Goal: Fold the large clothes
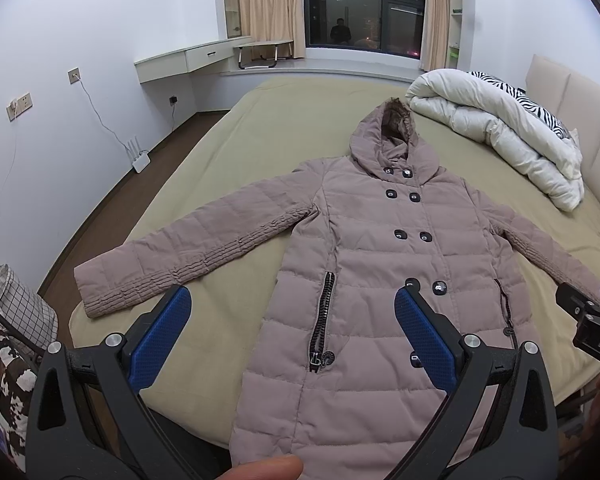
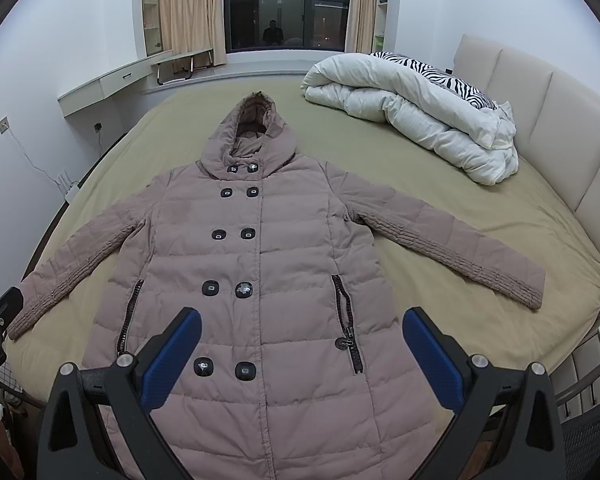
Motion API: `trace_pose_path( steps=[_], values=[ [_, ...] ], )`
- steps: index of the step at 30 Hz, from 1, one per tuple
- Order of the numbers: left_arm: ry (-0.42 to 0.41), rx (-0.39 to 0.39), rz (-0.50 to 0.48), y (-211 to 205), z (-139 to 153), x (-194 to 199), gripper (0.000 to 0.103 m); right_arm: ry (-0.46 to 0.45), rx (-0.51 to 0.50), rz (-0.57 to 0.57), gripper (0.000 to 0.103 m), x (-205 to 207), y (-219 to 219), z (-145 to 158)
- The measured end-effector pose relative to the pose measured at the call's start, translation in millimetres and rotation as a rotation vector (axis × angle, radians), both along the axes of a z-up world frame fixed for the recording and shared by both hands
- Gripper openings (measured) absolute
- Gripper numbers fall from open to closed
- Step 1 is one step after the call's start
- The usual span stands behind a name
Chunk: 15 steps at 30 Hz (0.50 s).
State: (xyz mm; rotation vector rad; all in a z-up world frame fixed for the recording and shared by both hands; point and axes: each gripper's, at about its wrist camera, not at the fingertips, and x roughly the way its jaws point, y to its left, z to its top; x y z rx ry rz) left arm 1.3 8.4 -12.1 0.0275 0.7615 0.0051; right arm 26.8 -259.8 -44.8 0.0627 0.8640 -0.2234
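The big puffy coat (image 1: 364, 280) lies flat in the middle of the bed (image 1: 300, 120), both the left tongs (image 1: 292, 320) and right tongs (image 2: 302, 344) are wide with nothing in them, and I think the slippery cloth could slide out.

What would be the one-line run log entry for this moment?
stage: before first fold | coat: flat on bed, buttoned, sleeves spread | left tool: open, above coat | right tool: open, above coat

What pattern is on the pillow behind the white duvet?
Black-and-white zebra stripes on the pillow, tucked behind the duvet; the right wrist view shows it best.
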Motion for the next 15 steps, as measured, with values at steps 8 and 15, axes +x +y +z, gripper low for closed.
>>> trace_pose_path(
  steps=[8, 15],
  values=[
    [0.001, 0.005, 0.004, -2.7, -1.0, 0.0, 0.103, 0.000, 0.009, -0.004, 0.103, -0.6, -1.4, -4.1],
    [0.007, 0.004, 0.001, -5.5, -2.7, 5.4, 0.103, 0.006, 0.017, -0.012, 0.103, 1.5, -5.3, -9.3]
  ],
)
